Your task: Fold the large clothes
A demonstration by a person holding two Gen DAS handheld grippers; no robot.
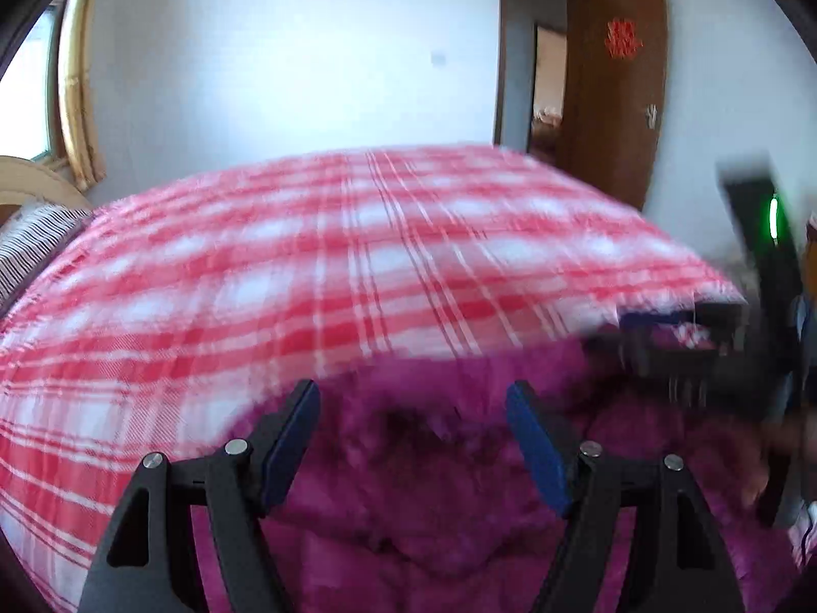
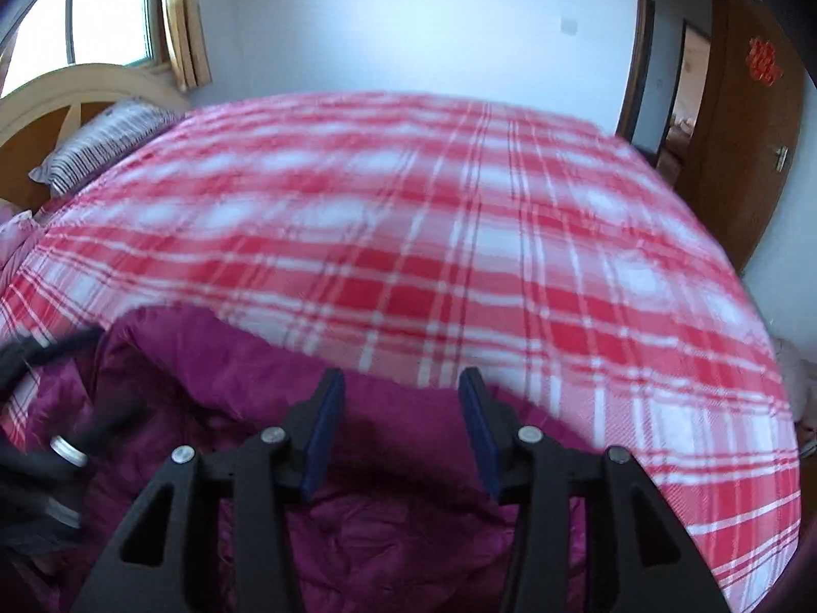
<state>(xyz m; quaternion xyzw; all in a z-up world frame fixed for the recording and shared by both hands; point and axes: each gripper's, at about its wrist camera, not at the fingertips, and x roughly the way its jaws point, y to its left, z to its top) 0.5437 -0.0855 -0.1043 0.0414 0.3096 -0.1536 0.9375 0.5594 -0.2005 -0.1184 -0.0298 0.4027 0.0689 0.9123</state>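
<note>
Lying bunched on the near edge of the red-and-white plaid bedspread [image 2: 459,235]: a magenta quilted jacket [image 2: 388,526], rumpled and blurred in both views. Hovering over it with blue-padded fingers spread wide apart and nothing between them: the left gripper [image 1: 413,439]. Hanging likewise above the jacket's fabric, jaws apart and gripping nothing: the right gripper [image 2: 401,424]. Showing as a dark smear at the right edge of the left wrist view, with a green light glowing on its body; impossible telling more there through the blur. Resting at the bed's far left corner against a curved wooden headboard [image 2: 66,87]: a striped pillow [image 2: 97,145]. Standing ajar past the bed's far right: a brown door [image 1: 618,81] bearing a red paper decoration [image 1: 620,38]. Letting in daylight at the upper left: a window [image 2: 110,10] flanked by a yellow curtain [image 2: 186,15].
</note>
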